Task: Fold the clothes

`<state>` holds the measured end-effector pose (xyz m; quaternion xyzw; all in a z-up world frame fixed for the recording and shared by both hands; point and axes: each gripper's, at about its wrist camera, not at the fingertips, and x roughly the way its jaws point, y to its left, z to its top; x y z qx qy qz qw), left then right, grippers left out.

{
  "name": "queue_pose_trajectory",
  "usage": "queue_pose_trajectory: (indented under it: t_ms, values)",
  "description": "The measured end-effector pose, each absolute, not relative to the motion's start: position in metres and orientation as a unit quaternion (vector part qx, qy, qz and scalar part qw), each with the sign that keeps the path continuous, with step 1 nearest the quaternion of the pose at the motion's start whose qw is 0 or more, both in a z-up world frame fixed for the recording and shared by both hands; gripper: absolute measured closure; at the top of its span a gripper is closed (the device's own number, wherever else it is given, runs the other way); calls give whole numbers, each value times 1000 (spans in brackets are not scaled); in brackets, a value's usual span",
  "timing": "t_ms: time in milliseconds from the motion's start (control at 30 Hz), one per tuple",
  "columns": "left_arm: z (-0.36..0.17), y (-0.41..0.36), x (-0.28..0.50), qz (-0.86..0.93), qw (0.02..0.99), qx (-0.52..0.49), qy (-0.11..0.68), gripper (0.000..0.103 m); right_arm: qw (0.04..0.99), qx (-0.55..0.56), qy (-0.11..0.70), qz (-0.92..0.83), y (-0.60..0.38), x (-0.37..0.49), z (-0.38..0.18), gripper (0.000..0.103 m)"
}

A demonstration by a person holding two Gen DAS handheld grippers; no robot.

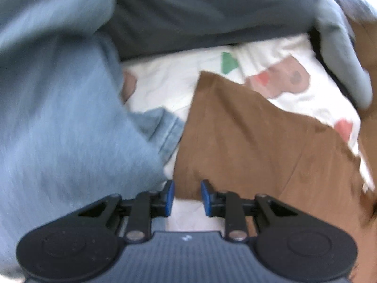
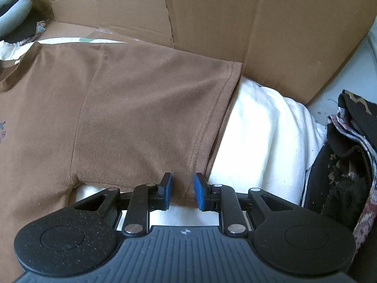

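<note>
1. In my left wrist view, a light blue garment (image 1: 54, 108) fills the left side, blurred, and its hemmed edge lies just beside the brown T-shirt (image 1: 247, 146).
2. My left gripper (image 1: 187, 197) has its blue pads a little apart. The near edge of the brown T-shirt lies between and just beyond the pads, but they do not press on it; I see white patterned sheet (image 1: 169, 82) in the gap.
3. Far in this view there is a dark grey cloth (image 1: 207, 14), lying over the sheet.
4. In my right wrist view, the brown T-shirt (image 2: 106, 108) lies flat on the white sheet (image 2: 264, 136), collar at the far left, sleeve pointing right.
5. My right gripper (image 2: 182, 192) stands a little apart too. The near corner of the sleeve sits between the pads; whether they pinch it I cannot tell.
6. Cardboard (image 2: 235, 18) stands at the far side, and a dark patterned cloth pile (image 2: 346, 165) lies at the right.
</note>
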<state>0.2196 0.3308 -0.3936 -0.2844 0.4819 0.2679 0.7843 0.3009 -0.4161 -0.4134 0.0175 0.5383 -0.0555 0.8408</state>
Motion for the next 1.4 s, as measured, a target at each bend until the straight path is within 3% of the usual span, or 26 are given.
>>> queue_pose_trajectory:
  t_ms: [233, 767, 800, 867, 900, 1167, 1400]
  values:
    - [-414, 345, 189, 305, 747, -403, 431, 69, 841, 20, 538, -62, -414, 294, -412, 76]
    - [-437, 344, 179, 331, 703, -537, 329, 71, 837, 12, 543, -69, -409, 298, -413, 75]
    - [-438, 344, 180, 334, 703, -537, 327, 75, 836, 12, 544, -68, -409, 298, -413, 75]
    - [-434, 343, 182, 345, 707, -518, 334, 95, 836, 11, 544, -69, -409, 299, -413, 75]
    - [-426, 340, 184, 347, 721, -499, 332, 98, 836, 12, 544, -70, -409, 299, -414, 75]
    - [-367, 330, 207, 331, 803, -362, 338, 98, 839, 17, 538, -73, -409, 297, -415, 75]
    - [-373, 335, 210, 341, 803, -306, 382, 98, 842, 20, 535, -72, -409, 294, -416, 75]
